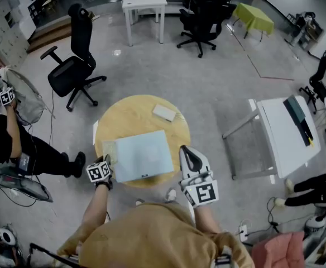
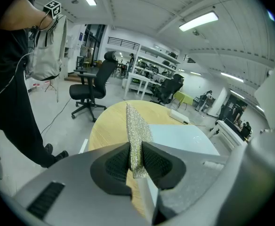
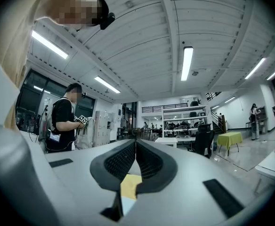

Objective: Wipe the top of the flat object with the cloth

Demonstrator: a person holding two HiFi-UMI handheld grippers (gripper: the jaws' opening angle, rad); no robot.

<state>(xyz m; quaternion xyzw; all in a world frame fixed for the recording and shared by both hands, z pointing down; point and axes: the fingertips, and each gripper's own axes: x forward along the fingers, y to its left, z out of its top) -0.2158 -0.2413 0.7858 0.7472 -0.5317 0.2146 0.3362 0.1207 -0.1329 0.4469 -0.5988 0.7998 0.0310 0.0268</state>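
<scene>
A pale blue flat board (image 1: pixel 143 156) lies on the round wooden table (image 1: pixel 130 113), near its front edge. My left gripper (image 1: pixel 108 161) is at the board's left front corner, shut on a silvery mesh cloth (image 2: pixel 137 131). The cloth stands on edge between the jaws and reaches forward along the board's (image 2: pixel 181 138) left side; from the head view it shows as a pale strip (image 1: pixel 109 149). My right gripper (image 1: pixel 187 153) is off the table's right front rim, jaws pressed together with nothing in them. In its own view the right gripper (image 3: pixel 135 148) points out across the room.
A small white box (image 1: pixel 164 113) lies at the table's far right. A black office chair (image 1: pixel 73 66) stands to the far left, and a person (image 1: pixel 6 141) holding other grippers stands at the left. A white desk (image 1: pixel 288 133) is at the right.
</scene>
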